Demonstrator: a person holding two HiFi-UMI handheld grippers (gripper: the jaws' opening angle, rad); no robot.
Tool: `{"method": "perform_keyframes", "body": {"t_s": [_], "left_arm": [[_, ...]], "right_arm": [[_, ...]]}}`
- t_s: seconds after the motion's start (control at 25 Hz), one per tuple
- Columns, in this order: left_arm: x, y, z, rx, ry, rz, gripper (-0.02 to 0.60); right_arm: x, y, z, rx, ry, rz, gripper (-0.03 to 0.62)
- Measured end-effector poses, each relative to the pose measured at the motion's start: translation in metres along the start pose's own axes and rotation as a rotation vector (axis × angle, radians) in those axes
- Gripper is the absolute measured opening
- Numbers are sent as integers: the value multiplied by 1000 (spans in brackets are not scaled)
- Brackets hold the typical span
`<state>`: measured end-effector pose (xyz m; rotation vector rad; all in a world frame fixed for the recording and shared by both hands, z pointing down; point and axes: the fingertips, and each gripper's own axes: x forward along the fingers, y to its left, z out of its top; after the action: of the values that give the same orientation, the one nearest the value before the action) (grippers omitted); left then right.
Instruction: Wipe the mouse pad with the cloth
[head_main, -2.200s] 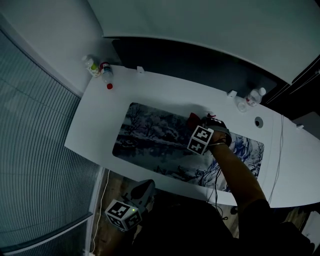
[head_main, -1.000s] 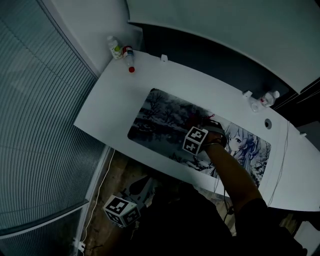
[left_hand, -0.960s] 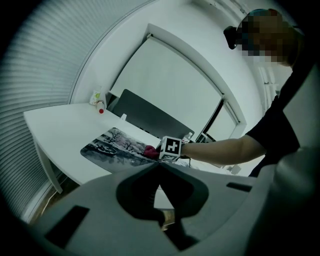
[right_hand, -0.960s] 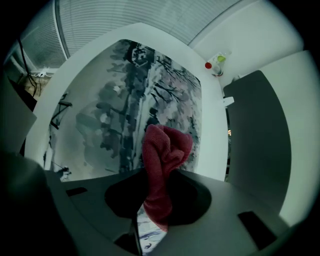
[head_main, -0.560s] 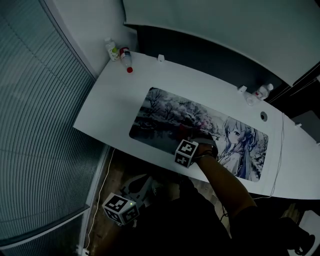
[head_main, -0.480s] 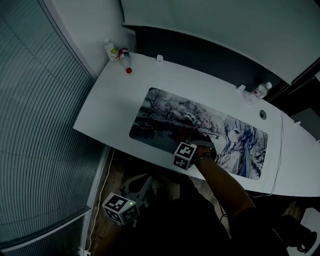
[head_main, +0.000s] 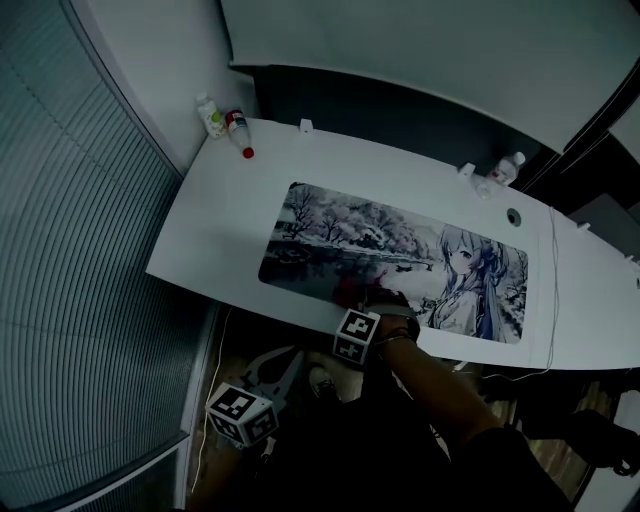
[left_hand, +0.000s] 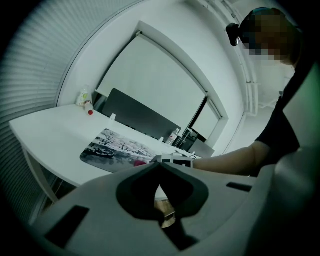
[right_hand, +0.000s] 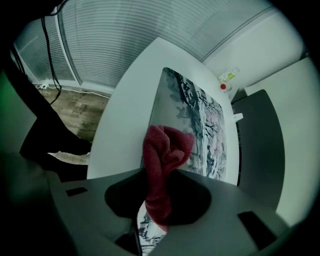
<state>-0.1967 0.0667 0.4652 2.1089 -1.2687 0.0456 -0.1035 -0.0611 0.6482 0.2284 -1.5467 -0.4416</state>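
Red cloth (right_hand: 167, 145) clamped in right gripper (right_hand: 160, 172), on illustrated mouse pad (head_main: 330, 235).

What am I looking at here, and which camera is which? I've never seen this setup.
There is no robot. A person holds a pair of tongs in each hand. The overhead picture comes from a camera on their head, looking down. The other two cameras ride on the tongs and look along the jaws. A white desk carries a printed mouse pad, with small bottles at its far left corner. The right tongs are shut on a red cloth, which sits at the pad's near edge. The left tongs are shut and empty, held low, off the desk.
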Motion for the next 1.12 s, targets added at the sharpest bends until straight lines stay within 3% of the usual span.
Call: {"method": "perform_keyframes", "body": {"t_s": [0.28, 0.64, 1.12], "left_arm": [[-8, -3, -5, 13, 12, -15, 6], [-8, -2, -7, -15, 3, -21, 6], [13, 24, 8, -53, -13, 67, 6]], "right_arm": [[-10, 15, 8, -8, -16, 39, 112], [-36, 7, 43, 98, -156, 117, 112], [-5, -13, 65, -87, -144, 175, 112]]}}
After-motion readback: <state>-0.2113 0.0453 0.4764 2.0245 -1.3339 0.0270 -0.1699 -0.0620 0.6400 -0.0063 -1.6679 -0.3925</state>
